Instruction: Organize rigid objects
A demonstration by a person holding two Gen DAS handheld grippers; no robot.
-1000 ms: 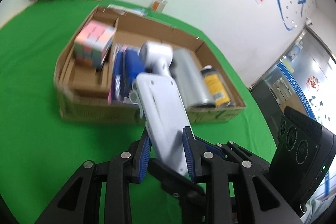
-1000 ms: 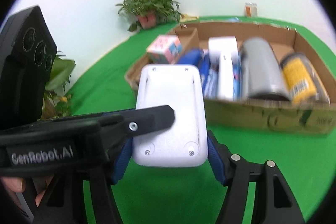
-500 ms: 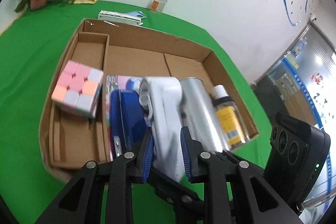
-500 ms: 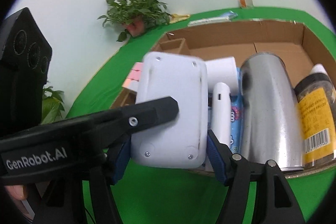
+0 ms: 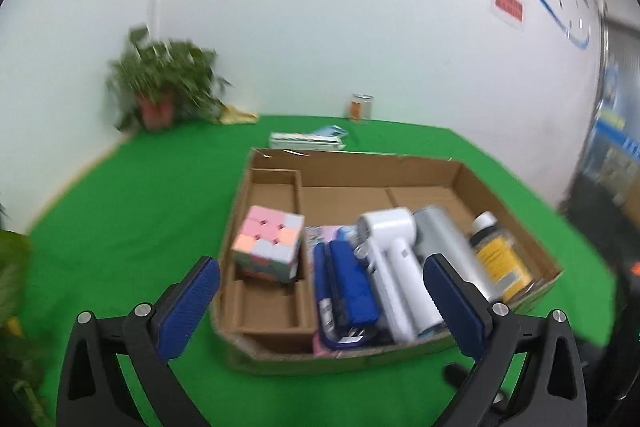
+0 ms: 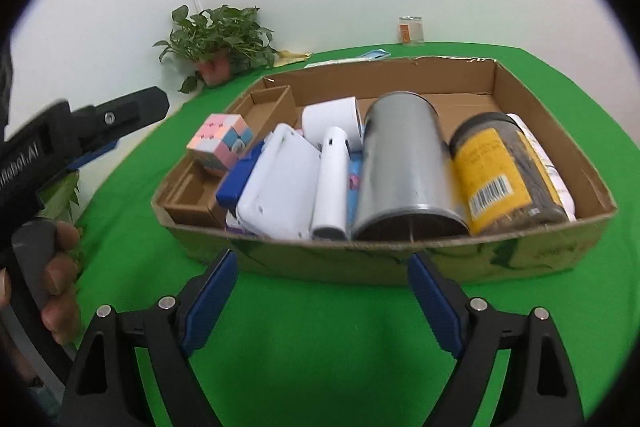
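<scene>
The white device (image 6: 280,187) lies flat in your cardboard box (image 6: 400,263), on the blue case (image 6: 236,179) and beside the white handheld gadget (image 6: 334,179), with the metal can (image 6: 404,167) and the yellow-labelled jar (image 6: 500,179) to its right and the pastel cube (image 6: 220,143) in the left compartment. Your left hand-held gripper (image 5: 320,303) has just spread its jaws wide with nothing between them, and your right hand-held gripper (image 6: 322,291) has just opened too, empty, in front of the box's near wall. The box sits on the green bench (image 6: 320,347), with a potted plant (image 6: 216,39) at the far corner.
</scene>
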